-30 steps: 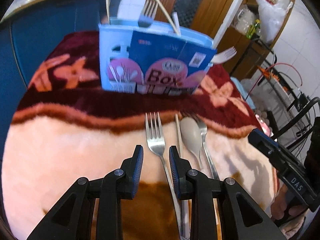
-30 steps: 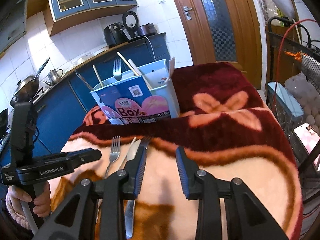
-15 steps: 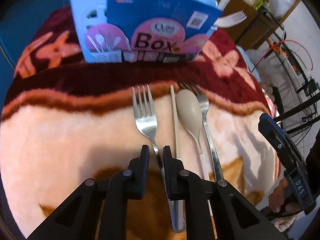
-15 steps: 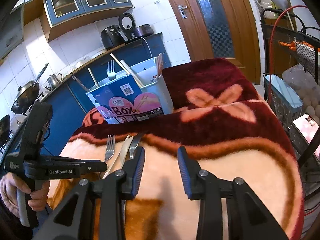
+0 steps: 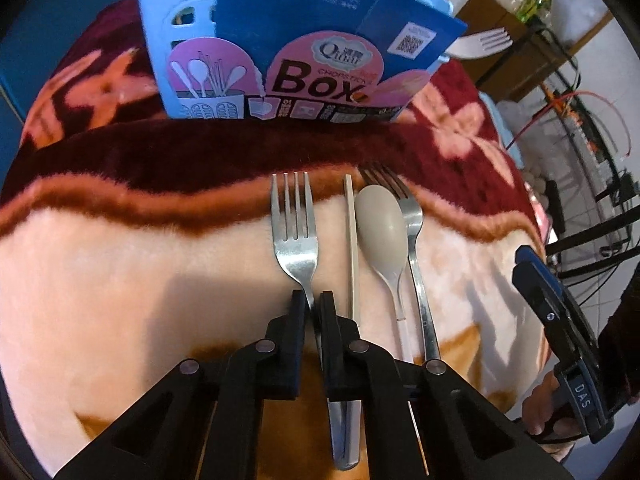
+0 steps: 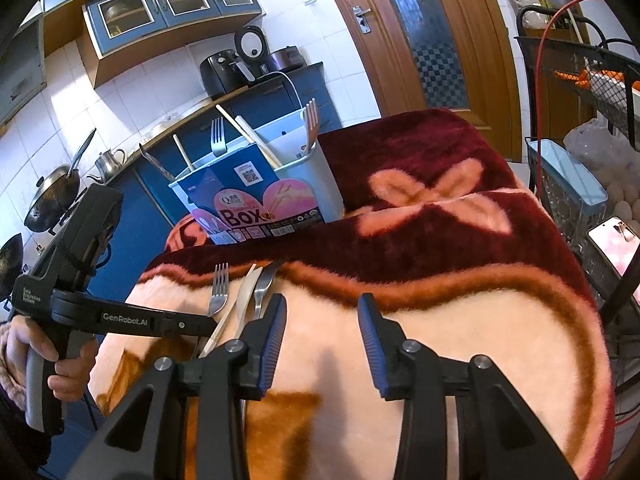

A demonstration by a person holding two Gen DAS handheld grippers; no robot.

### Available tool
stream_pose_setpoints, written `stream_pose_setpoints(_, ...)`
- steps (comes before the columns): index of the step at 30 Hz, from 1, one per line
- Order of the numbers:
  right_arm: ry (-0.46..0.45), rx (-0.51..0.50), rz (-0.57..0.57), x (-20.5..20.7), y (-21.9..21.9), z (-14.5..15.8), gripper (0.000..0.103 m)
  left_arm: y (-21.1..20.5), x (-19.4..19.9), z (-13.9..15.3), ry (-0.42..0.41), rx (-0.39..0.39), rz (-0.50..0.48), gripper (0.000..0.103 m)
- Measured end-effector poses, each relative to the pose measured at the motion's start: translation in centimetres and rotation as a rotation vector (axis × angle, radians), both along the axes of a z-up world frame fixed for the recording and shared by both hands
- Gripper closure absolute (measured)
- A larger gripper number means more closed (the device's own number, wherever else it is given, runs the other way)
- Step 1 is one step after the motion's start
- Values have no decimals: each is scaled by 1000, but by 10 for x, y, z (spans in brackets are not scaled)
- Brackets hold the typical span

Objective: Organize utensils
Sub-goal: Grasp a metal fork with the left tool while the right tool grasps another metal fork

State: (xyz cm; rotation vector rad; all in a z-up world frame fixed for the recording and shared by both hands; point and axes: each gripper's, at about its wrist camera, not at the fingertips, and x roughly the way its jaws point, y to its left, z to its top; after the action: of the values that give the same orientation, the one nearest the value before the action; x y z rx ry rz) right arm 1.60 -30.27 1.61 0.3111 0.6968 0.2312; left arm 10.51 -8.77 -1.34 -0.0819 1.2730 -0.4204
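- Left wrist view: left hand-held gripper (image 5: 311,302) pinched on the neck of a steel fork (image 5: 295,236), tines pointing away toward the blue utensil box (image 5: 304,46).
- Just right of that fork, side by side on the blanket (image 5: 120,264): a chopstick (image 5: 352,248), a grey spoon (image 5: 382,232), a second fork (image 5: 416,240) partly under the spoon.
- Right hand-held gripper (image 5: 560,332) at the right edge, well apart from the utensils.
- Right wrist view: right hand-held gripper (image 6: 322,340) spread wide, holding nothing, above bare blanket (image 6: 460,320).
- Utensils lying left of its left finger; steel fork (image 6: 219,290) farthest left, met by the left hand-held gripper (image 6: 210,326).
- Utensil box (image 6: 260,196) beyond, upright, several utensils standing in it.
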Motion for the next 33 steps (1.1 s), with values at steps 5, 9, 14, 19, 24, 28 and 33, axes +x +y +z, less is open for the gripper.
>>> stream_pose_setpoints(5, 5, -13, 7, 0, 3, 1, 62, 14, -15, 7, -96, -82, 24, 97)
stream_pose_setpoints(9, 19, -21, 21, 3, 8, 1, 62, 21, -27, 16, -196, -121, 43, 98)
stream_pose_setpoints(14, 35, -34, 43, 5, 19, 0, 62, 31, -33, 30, -310, -145, 72, 100)
stream_pose_setpoints(19, 60, -44, 68, 11, 28, -2, 62, 46, -37, 42, -400, -163, 104, 100)
stream_pose_setpoints(24, 104, -60, 108, 19, 38, -6, 62, 61, -40, 45, -433, -192, 132, 100)
stream_pose_setpoints(28, 161, -80, 143, 29, 46, -11, 63, 68, -42, 44, -438, -215, 147, 100)
stream_pose_setpoints(33, 222, -77, 184, 41, 53, -14, 67, 72, -42, 45, -451, -236, 156, 100)
